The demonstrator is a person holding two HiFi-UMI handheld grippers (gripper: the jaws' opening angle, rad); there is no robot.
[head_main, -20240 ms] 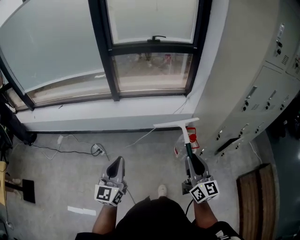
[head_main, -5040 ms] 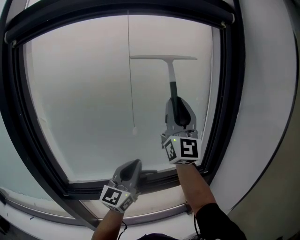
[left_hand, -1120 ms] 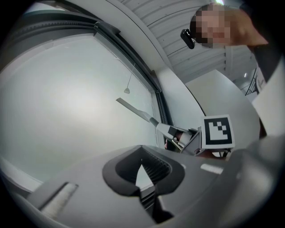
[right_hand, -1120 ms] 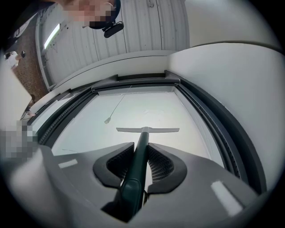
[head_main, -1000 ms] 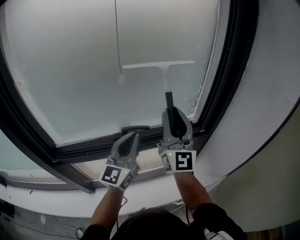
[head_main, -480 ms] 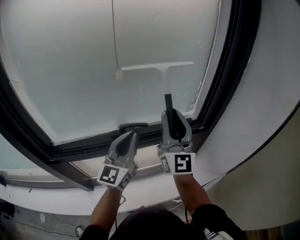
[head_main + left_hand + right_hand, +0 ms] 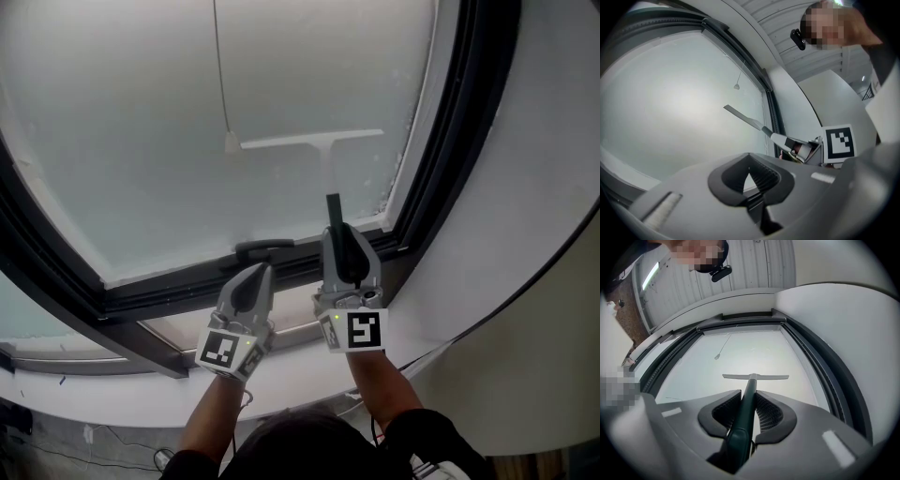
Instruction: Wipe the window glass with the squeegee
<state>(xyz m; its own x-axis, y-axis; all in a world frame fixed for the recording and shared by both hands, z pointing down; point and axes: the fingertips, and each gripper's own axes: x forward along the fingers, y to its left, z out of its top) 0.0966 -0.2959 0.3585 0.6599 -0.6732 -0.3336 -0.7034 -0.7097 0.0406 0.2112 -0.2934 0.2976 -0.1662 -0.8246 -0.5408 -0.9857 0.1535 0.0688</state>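
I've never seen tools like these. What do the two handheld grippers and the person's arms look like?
The left gripper and right gripper are grey plastic shells tapering to dark ribbed pads. Each carries a white cube printed with black square markers, near the hand. The person's forearms are bare below dark sleeves.

window: frosted pane [image 7: 122, 141], dark frame [image 7: 461, 122] | wall: white, right [image 7: 548, 141] | floor: grey, bottom-left [image 7: 47, 448]
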